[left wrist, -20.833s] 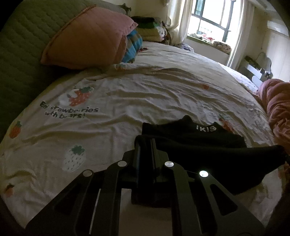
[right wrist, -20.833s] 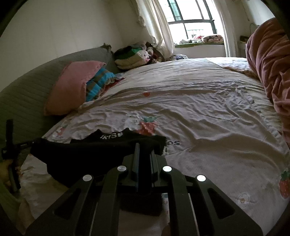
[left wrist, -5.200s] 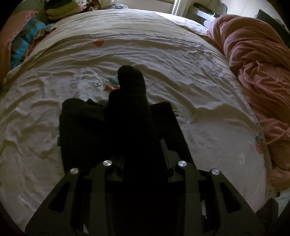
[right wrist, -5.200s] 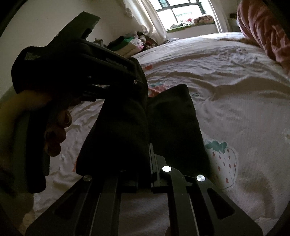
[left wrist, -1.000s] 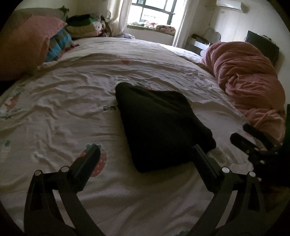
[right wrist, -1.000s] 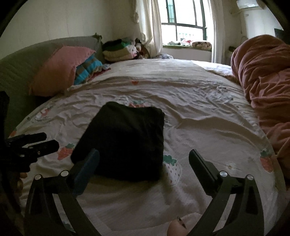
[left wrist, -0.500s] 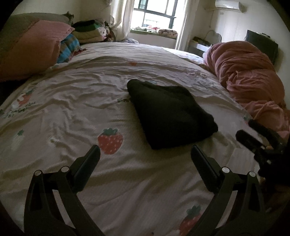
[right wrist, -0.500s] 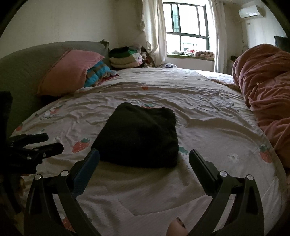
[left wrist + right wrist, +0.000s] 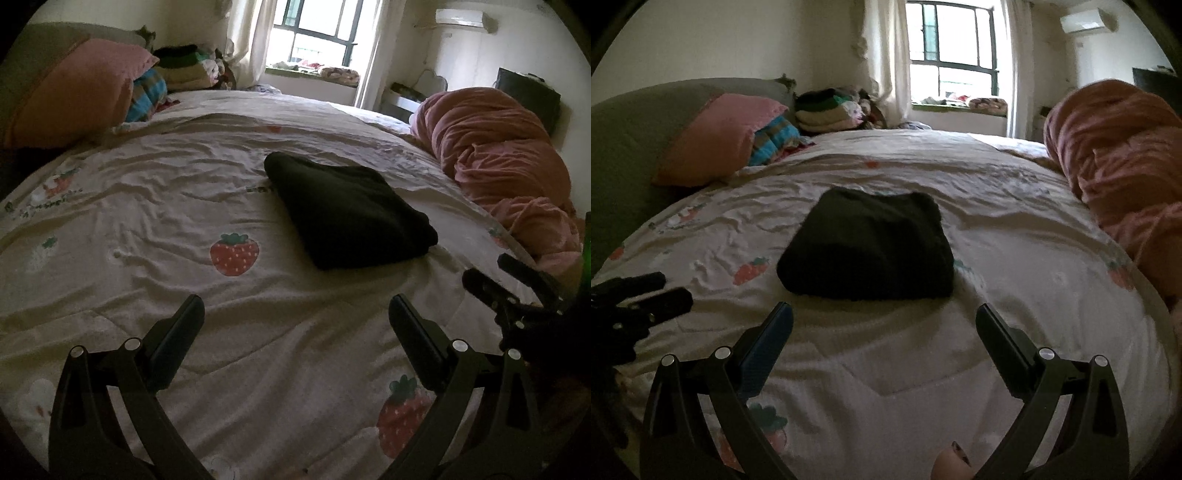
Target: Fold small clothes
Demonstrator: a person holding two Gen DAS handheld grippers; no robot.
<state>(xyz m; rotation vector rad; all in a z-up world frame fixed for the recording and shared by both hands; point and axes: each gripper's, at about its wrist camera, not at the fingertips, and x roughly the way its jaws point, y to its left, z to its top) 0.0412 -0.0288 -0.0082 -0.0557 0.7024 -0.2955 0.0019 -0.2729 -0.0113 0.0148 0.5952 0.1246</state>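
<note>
Item: black garment (image 9: 866, 245), folded into a compact thick rectangle, lying flat on the strawberry-print bedsheet (image 9: 147, 229).

Left gripper (image 9: 295, 317): your fingers stand wide apart, holding nothing, above bare sheet.

Right gripper (image 9: 884, 321): your fingers stand wide apart too, empty, above bare sheet.

Bearing from right gripper: the garment lies straight ahead, centred between your fingers, its near edge just beyond the tips.

Bearing from left gripper: the garment lies ahead and to the right of your centre line, farther off; a printed strawberry (image 9: 234, 253) lies between.

Long axis: runs away from your right gripper; seen from your left one it slants from near right to far left.

Nearer hand: the right, by judgement.

Task standing: the fold looks finished, with no loose flap showing; neither gripper touches the cloth.

Surroundings: pink blanket (image 9: 1123, 155) heaped to your right; pink pillow (image 9: 720, 136) far left, well apart from the garment.
</note>
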